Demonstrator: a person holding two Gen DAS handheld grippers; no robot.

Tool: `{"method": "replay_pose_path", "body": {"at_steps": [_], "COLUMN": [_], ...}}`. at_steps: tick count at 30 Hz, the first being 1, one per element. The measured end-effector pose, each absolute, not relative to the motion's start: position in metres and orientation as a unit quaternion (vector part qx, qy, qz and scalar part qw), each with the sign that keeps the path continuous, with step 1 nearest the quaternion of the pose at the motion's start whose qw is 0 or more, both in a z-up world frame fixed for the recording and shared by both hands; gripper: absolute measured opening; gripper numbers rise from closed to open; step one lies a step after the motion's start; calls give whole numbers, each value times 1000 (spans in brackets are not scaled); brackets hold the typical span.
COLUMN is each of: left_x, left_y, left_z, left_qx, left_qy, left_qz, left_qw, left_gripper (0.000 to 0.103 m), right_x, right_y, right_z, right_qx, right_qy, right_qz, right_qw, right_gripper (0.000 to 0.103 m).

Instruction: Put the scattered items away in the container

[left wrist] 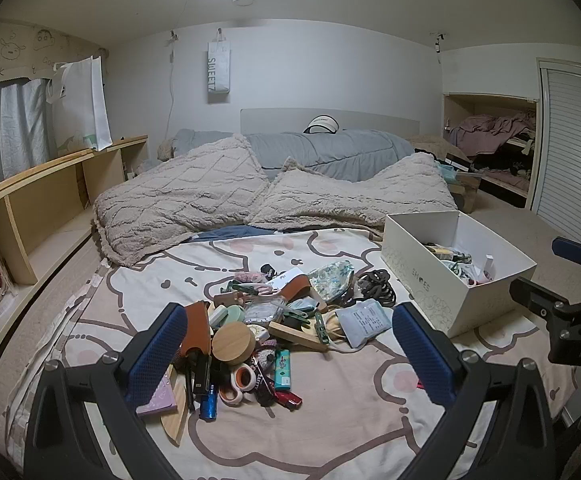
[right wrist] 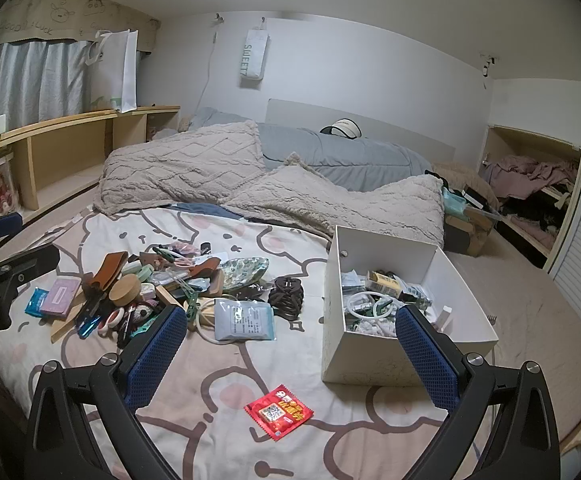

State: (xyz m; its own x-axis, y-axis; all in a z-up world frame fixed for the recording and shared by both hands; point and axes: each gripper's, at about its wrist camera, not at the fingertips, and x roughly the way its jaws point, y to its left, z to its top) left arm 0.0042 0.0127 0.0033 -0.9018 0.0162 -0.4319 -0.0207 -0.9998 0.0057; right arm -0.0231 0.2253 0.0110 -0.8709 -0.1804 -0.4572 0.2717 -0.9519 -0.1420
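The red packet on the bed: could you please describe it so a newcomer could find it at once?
Start at the white box on the cartoon-print bedsheet. In front of its near-left corner lies the red packet, flat and alone. Unlike the pile farther back, it touches nothing.

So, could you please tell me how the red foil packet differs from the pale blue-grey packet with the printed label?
The red foil packet is bright and glossy; the pale blue-grey packet is dull with a printed label. The red one lies alone on the bedsheet, nearer the right gripper; the blue-grey one sits at the pile's edge, overlapping a cream ring. Both lie flat outside the white box.
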Motion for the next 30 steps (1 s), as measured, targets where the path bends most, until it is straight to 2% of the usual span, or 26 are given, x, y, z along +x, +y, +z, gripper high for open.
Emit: {"method": "replay_pose_path", "body": {"at_steps": [18, 30], "left_x": [4, -24], "left_y": [14, 6], "left_z": [2, -30], "left_qx": [-226, -268], "left_qy": [3, -7], "left_qz": [974, 963], "left_qw": [7, -9], "left_gripper": [103, 103], "right_x": [-25, -59], "right_y": [224, 219], "right_z": [7, -36], "right_qx": [230, 275], "right_qy": [103, 100], "right_qz": [-960, -949], "right_qw": [119, 114], "right_gripper": [103, 103]}}
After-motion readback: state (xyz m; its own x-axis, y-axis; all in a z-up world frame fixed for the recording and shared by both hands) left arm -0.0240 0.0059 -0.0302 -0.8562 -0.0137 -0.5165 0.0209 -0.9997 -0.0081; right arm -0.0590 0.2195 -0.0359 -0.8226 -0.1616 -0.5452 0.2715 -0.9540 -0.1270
